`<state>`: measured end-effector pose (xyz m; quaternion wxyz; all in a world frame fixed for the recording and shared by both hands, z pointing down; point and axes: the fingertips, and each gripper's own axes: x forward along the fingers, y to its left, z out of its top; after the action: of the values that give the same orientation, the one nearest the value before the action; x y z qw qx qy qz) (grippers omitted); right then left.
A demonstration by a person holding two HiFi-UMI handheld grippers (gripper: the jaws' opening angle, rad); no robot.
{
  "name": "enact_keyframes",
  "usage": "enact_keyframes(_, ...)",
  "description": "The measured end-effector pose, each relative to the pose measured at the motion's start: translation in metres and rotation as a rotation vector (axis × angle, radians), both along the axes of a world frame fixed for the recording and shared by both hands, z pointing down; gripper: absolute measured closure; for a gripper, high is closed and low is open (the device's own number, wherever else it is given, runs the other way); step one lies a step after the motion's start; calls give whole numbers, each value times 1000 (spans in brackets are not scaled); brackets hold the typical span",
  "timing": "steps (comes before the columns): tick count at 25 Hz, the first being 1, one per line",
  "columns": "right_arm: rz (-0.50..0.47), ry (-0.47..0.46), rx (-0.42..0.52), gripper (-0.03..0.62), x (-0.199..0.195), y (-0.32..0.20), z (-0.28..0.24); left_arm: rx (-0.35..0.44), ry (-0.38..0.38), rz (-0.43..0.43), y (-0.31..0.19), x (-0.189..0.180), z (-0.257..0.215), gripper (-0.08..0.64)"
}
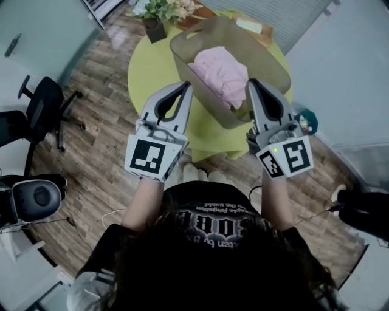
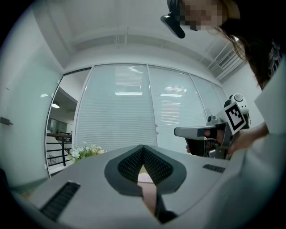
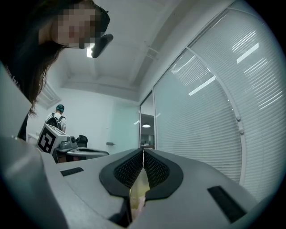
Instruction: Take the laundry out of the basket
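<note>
A taupe laundry basket [image 1: 275,65] stands on a round yellow-green table [image 1: 151,70], and pink laundry [image 1: 222,70] lies bunched inside it. My left gripper [image 1: 186,86] is held level with its tips by the basket's near left wall, shut with nothing between the jaws. My right gripper [image 1: 251,82] hovers over the basket's near right rim beside the pink cloth, also shut and empty. In the left gripper view the jaws [image 2: 143,147] meet at the tip, with the right gripper [image 2: 178,131] off to the side. The right gripper view shows its own jaws [image 3: 143,150] shut.
A potted plant [image 1: 159,13] and a wooden tray [image 1: 252,27] sit at the table's far side. A black office chair [image 1: 37,109] stands at the left on the wood floor. Blinds and glass walls lie ahead. A teal object [image 1: 307,121] is near the table's right edge.
</note>
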<state>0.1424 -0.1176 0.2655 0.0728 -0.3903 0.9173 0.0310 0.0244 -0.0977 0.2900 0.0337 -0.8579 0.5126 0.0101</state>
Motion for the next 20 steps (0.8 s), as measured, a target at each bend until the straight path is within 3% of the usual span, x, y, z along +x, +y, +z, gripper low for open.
enact_keyframes(8,-16,-16,-8,563,-7,-23,2,-1,1,-38,-17,-7,0,560)
enact_keyframes(20,38,-4,-49,563,-16,-72,18,-9,-17,17,-62,-18,2,560)
